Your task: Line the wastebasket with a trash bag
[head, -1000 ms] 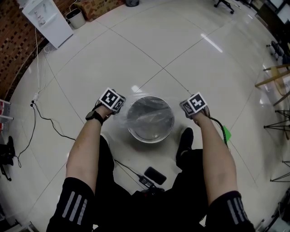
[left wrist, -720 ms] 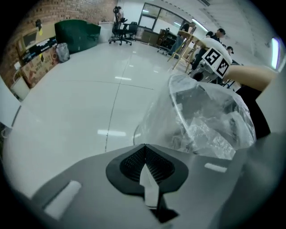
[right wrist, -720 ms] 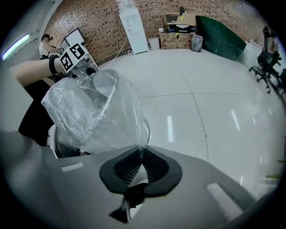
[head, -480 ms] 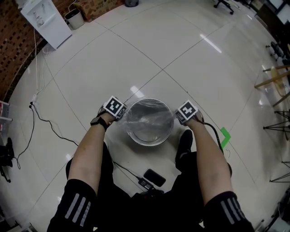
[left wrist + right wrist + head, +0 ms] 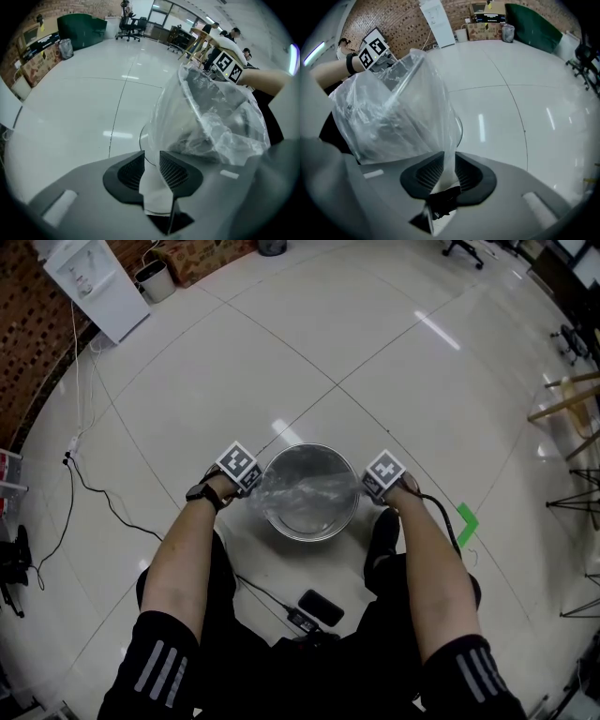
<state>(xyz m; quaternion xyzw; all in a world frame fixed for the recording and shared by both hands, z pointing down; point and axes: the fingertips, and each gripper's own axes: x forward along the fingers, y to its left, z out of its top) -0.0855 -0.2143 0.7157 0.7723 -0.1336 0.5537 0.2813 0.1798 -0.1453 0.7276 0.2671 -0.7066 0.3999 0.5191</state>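
Note:
A round metal wastebasket (image 5: pixel 281 521) stands on the floor between my feet, with a clear trash bag (image 5: pixel 309 486) draped in it and over its rim. My left gripper (image 5: pixel 255 486) is at the basket's left rim and my right gripper (image 5: pixel 364 491) at its right rim. In the left gripper view the jaws (image 5: pixel 151 161) have just been opening, and the bag's film (image 5: pixel 211 117) hangs loose in the gap. In the right gripper view the jaws (image 5: pixel 449 171) have also just been opening, with a strip of the bag (image 5: pixel 393 112) running between the pads.
A black phone (image 5: pixel 322 604) and a cable (image 5: pixel 94 488) lie on the tiled floor near my legs. My shoe (image 5: pixel 382 531) is beside the basket's right side. Green tape (image 5: pixel 466 519) marks the floor. A white cabinet (image 5: pixel 98 282) stands far left, wooden stools (image 5: pixel 572 399) at right.
Both grippers have come inward and down to the basket's rim, and the bag's edge has come down with them. The bag now sits closer around the rim.

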